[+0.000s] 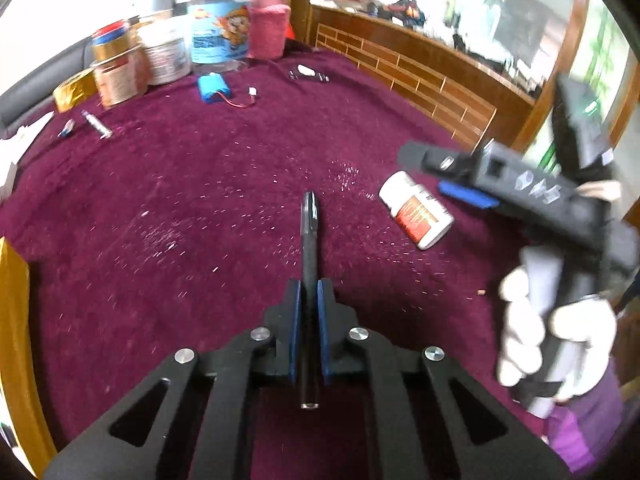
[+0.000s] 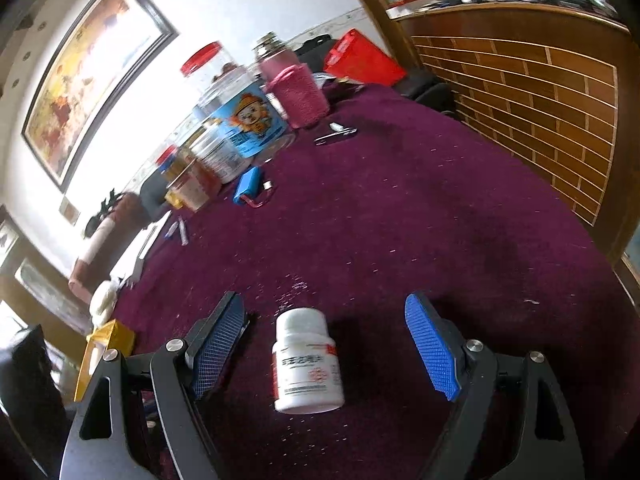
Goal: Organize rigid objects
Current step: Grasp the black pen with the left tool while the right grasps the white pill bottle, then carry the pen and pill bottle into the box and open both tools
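My left gripper (image 1: 308,286) is shut on a black pen (image 1: 309,240), which runs lengthwise between the blue pads and sticks out past them over the maroon cloth (image 1: 180,208). A white pill bottle (image 2: 306,360) with a red-and-white label lies on its side on the cloth. My right gripper (image 2: 326,314) stands open around it, one blue pad on each side, neither touching it. In the left wrist view the same bottle (image 1: 416,210) lies at the right, with the right gripper (image 1: 444,178) just beyond it, held by a white-gloved hand (image 1: 520,336).
At the far edge stand several jars and tins, a blue cartoon-printed tub (image 1: 220,32) and a pink cup (image 1: 269,30). A blue battery pack (image 1: 216,88) with a red wire, small tubes (image 1: 96,124) and nail clippers (image 2: 334,134) lie nearby. A wooden panel (image 2: 540,92) borders the right.
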Motion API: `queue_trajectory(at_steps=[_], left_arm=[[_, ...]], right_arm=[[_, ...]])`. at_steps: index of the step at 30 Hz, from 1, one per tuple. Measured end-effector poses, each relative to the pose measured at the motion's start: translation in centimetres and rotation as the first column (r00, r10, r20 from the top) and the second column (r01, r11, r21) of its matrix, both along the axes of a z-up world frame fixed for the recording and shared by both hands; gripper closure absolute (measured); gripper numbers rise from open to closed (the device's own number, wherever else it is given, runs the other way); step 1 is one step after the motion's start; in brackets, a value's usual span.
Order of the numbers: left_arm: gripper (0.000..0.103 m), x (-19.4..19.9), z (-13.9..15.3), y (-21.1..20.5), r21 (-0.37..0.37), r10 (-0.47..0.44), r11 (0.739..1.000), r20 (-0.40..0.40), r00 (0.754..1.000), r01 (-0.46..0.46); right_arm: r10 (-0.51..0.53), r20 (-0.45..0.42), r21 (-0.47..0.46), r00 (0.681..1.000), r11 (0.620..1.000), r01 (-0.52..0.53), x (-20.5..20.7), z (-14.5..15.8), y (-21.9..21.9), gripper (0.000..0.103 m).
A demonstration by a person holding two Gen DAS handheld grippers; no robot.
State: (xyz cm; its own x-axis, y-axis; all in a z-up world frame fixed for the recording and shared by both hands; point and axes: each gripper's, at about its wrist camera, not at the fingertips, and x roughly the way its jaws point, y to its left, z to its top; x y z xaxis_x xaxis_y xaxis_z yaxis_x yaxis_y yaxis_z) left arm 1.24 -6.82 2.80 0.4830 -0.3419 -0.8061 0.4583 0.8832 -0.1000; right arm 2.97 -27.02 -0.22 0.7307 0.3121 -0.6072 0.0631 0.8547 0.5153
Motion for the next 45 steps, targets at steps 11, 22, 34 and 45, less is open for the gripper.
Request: queue_trajectory(at_steps=[11,22,34,45], left_arm=[[0.097,-6.0,5.5,10.5,-0.283,0.134,0.952,0.031,0.991,-0.120],[0.097,-13.7,8.4,25.0,-0.441,0.344,0.849,0.046,0.938,-0.290],[0.097,-19.3,7.2,35.1,-0.442,0.546,0.757,0.022,0.838,-0.481],[0.097,-19.6,4.8,38.3,-0.425,0.532,0.749,-0.070,0.844,-0.508]], right_arm=[[0.118,-0.034,-0.089,0.992,0.989,-0.121,0.4,-0.4,2.8,0.035],[0.088,-0.099,-0.166,0.991,0.981,-0.104,0.9,-0.5,3.7,0.072],[0.375,-0.028,0.015,0.927,0.927,-0.374,-2.5,4.2,13.2,0.072],[0.767,-0.006,0.148,0.642,0.635,-0.758,-7.1,5.7,32.9,0.072]])
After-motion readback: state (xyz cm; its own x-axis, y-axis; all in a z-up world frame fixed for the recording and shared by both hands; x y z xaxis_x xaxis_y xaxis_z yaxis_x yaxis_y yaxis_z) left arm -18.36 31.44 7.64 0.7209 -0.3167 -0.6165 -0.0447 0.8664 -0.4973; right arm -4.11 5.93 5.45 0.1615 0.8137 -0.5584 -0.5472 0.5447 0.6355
